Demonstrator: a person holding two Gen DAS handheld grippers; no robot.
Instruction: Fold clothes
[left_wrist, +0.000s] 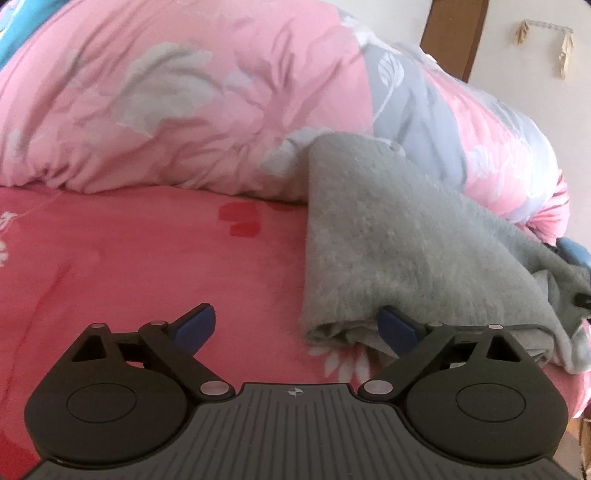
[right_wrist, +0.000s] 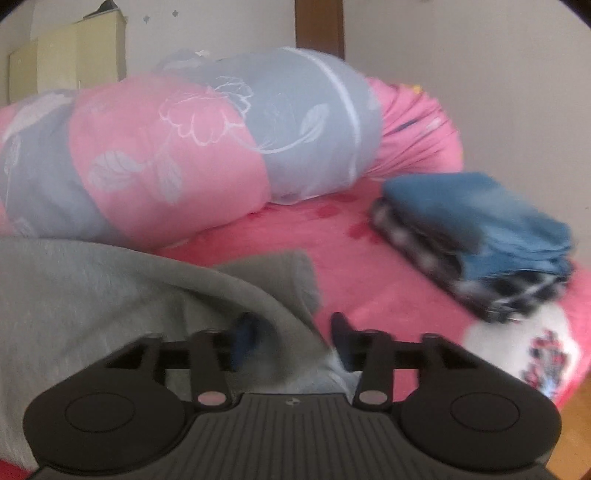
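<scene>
Left hand-held gripper (left_wrist: 297, 326) wide open, grey garment (left_wrist: 373, 240) edge between fingers.

Both handheld grippers, the left gripper (left_wrist: 295, 325) and the right gripper (right_wrist: 293, 334), were black, with ribbed grey bases, round side discs, pale pivot pins and blue-padded fingers (left_wrist: 195, 325); each base carried a small crosshair mark.

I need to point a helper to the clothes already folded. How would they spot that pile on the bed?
Start at the big rolled quilt along the back of the pink bed. Right of the quilt's end a small pile lies on the sheet. It is the only neat stack: blue fabric over black-and-white check, unlike the loose grey garment.
</scene>
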